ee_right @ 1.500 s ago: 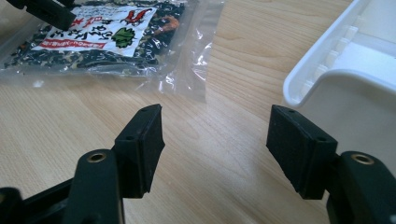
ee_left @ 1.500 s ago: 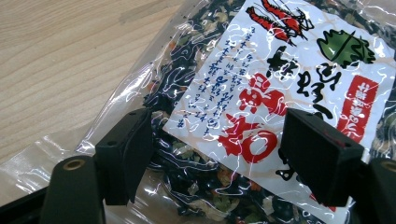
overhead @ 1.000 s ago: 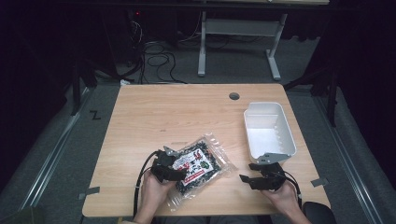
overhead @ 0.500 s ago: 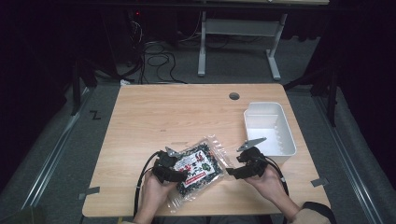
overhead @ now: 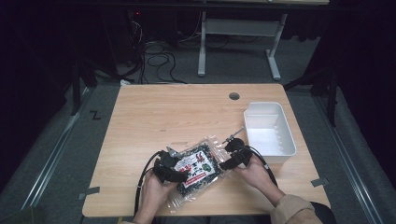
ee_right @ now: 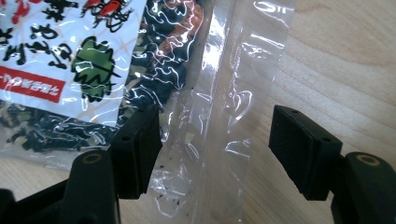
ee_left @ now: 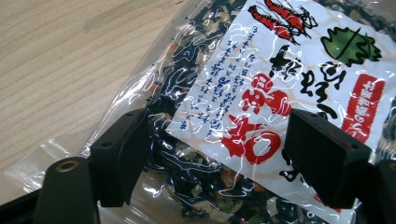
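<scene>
A clear bag of dried seaweed (overhead: pixel 198 167) lies at the near edge of the table (overhead: pixel 154 116) — left of the white bin (overhead: pixel 270 130). The left gripper (ee_left: pixel 215 156) gapes wide over its label, gripping nothing; the right gripper (ee_right: pixel 215 149) — equally wide — straddles the bag's empty sealed edge.

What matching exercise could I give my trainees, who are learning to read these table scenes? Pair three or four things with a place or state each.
Things:
1. left gripper
2. right gripper
3. white bin
4. round hole

Places or states:
A. in the tabletop, near the far edge
B. open over the packet's printed label
C. empty, at the table's right side
D. open over the packet's clear sealed edge

Pairs: 1-B, 2-D, 3-C, 4-A. The packet lies flat on the table.
</scene>
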The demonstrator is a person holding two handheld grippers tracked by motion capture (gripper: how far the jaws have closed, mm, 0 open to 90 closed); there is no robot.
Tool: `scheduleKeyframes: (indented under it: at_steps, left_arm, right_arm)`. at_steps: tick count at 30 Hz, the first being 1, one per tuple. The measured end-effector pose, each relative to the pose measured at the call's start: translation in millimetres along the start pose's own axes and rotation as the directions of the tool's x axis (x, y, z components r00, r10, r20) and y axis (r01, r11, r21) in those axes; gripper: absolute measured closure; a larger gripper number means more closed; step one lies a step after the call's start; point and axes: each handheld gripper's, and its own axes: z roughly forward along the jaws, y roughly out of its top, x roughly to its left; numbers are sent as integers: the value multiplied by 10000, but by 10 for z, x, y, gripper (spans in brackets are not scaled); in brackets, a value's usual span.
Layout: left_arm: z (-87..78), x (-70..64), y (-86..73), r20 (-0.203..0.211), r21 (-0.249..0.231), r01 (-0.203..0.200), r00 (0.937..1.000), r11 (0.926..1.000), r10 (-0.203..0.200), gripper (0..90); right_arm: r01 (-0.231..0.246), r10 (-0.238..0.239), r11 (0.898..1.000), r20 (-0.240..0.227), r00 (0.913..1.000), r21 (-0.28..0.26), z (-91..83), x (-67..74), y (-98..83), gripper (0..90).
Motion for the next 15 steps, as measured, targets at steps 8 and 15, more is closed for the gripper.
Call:
scheduleKeyframes:
  at_steps: [8,15]
  left_arm:
    - [2,-31,17,-326,118,-174,9993,9998,178,190]
    - [6,-19,14,-243,98,-133,9996,9999,136,189]
  right_arm:
    - [213,-204,9992,-254,9995,350,90,-15,42,400]
    - [348,-321,9986,-665,9973,406,81,20,54,573]
